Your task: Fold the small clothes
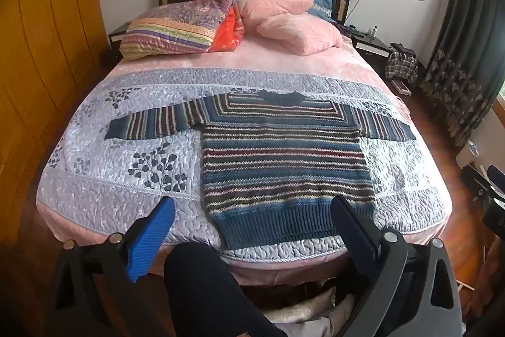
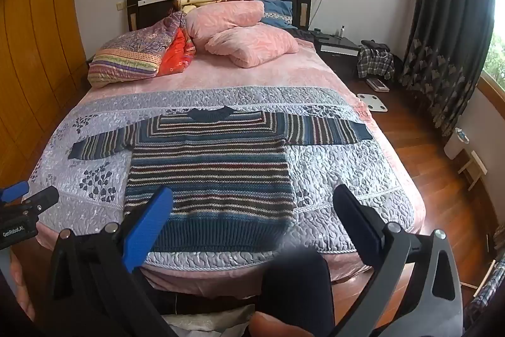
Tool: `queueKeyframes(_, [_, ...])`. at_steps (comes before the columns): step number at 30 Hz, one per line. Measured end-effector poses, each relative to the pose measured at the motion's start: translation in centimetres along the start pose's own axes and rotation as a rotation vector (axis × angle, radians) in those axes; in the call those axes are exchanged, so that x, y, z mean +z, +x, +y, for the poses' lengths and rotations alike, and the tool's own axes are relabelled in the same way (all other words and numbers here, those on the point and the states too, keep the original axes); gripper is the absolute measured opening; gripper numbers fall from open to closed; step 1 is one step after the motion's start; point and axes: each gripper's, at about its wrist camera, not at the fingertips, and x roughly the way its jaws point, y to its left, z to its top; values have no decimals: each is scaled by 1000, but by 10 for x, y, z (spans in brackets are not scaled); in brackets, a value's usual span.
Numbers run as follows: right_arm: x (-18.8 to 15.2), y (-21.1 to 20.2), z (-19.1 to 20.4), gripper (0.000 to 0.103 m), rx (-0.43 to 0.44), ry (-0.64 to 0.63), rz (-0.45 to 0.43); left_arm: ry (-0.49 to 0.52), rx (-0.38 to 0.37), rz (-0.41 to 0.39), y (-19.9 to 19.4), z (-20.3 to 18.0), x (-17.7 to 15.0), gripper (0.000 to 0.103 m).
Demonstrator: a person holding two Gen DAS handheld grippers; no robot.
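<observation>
Striped knit sweater (image 1: 284, 160) lies flat on quilted bedspread (image 1: 94, 172) at foot end of bed, neck toward pillows (image 1: 277, 5), both sleeves out sideways, hem nearest the person. No fold in it yet, so task looks to be at the very start: garment laid out, first fold not begun.

Left gripper (image 1: 252, 210) held back from bed edge, jaws spread wide, nothing btwn them; in its view it frames the hem and left half of the body. Right gripper (image 2: 252, 201) same: jaws wide apart, empty, hovering short of the hem. Neither touches fabric. Left gripper body also shows at left edge of right wrist view. Dark-clothed leg (image 1: 202, 289) of the person visible below both tools, against bed front.

Next move, prob: each gripper goes fwd to its own side, e.g. a sleeve cuff or shoulder, closes on a single layer w/o catching the bedspread, then brings sleeve in across the body. Knit is thick and floppy, so needs a firm pinch and even lift or it'll sag/skew. Sleeves are well apart from the tools, so a long reach over the bed.
</observation>
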Motion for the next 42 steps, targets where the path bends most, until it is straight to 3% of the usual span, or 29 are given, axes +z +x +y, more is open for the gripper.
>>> queueKeyframes(42, [-6,7,5,100,22,1,13,5,38,-31,-13,-2,4,99])
